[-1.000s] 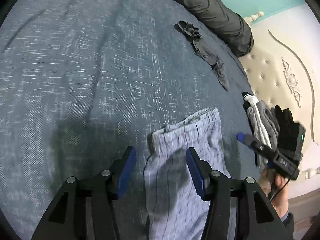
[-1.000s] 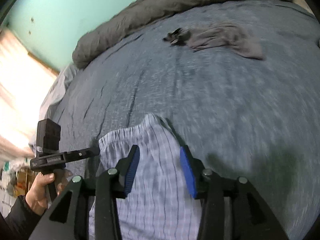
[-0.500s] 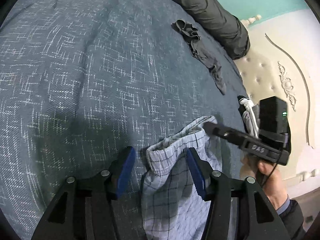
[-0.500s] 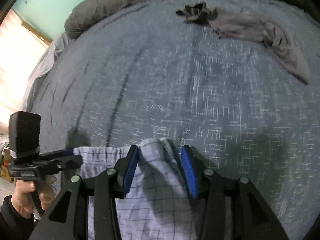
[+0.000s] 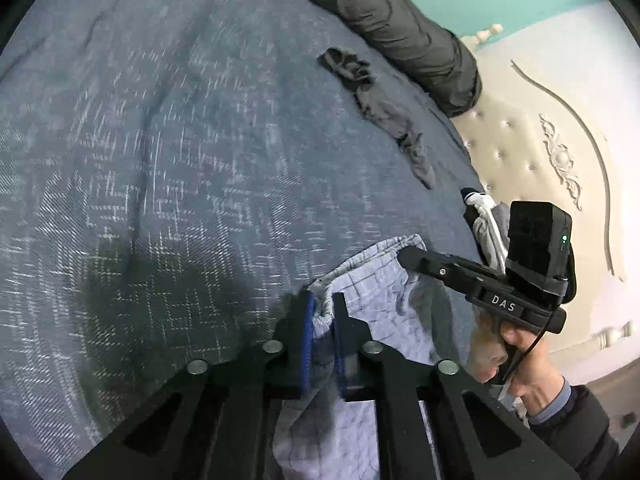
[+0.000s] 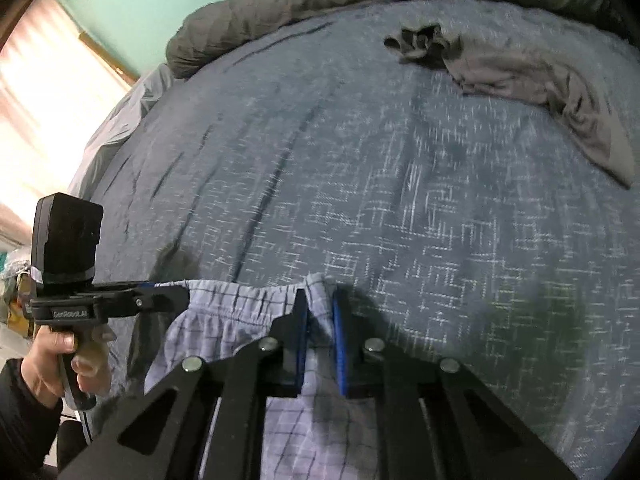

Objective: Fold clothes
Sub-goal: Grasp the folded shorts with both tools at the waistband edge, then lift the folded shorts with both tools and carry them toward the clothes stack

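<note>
Light blue checked shorts (image 5: 372, 292) lie at the near edge of a blue-grey bed (image 5: 180, 140), waistband towards the bed's middle. My left gripper (image 5: 322, 312) is shut on one waistband corner. My right gripper (image 6: 320, 312) is shut on the other waistband corner of the shorts (image 6: 240, 308). In the left wrist view the right gripper (image 5: 404, 258) shows at the right, pinching the cloth. In the right wrist view the left gripper (image 6: 184, 292) shows at the left. The waistband hangs stretched between them.
A crumpled grey garment (image 5: 384, 108) lies farther up the bed, also in the right wrist view (image 6: 532, 80). A dark grey duvet roll (image 5: 400, 28) lines the far side. A cream headboard (image 5: 540, 152) and folded clothes (image 5: 486, 224) stand at the right.
Both grippers went from open, straddling the waistband, to shut on its corners. The waistband has lifted off the bed and is pulled taut between them.
</note>
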Demonstrator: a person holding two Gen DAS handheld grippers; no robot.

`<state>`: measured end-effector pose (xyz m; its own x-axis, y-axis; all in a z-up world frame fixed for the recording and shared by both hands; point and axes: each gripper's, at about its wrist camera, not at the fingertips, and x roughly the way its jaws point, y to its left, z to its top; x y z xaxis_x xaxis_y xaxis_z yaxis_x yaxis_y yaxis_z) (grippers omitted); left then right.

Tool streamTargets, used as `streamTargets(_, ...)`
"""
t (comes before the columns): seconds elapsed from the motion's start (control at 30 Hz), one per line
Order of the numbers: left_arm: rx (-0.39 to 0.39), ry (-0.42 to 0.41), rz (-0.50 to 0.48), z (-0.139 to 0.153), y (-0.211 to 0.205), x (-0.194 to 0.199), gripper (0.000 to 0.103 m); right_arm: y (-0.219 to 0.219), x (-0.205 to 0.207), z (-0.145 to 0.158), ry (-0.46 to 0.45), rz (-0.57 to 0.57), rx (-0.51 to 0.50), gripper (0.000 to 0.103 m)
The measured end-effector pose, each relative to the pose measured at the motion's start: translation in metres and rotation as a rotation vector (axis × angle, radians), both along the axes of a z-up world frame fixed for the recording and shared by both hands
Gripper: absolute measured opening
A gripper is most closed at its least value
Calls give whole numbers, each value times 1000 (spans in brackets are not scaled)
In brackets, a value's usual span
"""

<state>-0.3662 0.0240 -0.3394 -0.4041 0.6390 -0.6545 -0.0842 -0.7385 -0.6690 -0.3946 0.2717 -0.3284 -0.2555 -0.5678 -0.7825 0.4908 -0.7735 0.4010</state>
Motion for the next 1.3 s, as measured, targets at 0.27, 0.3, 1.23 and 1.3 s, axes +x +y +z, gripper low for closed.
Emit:
streamTargets(0.27, -28, 80, -10, 60, 7, 21, 8, -1, 28, 62, 167, 10, -32, 10)
streamTargets(0.3, -32, 95, -10, 71, 8, 25, 8, 2, 34, 71, 187, 7, -38, 10)
streamTargets(1.23, -156, 481, -138, 365, 91, 144, 8, 88, 177, 340, 584, -56, -155, 10)
streamTargets(1.3, -154, 483, -157, 370, 103, 150, 8, 98, 185, 346, 588, -65, -147, 10)
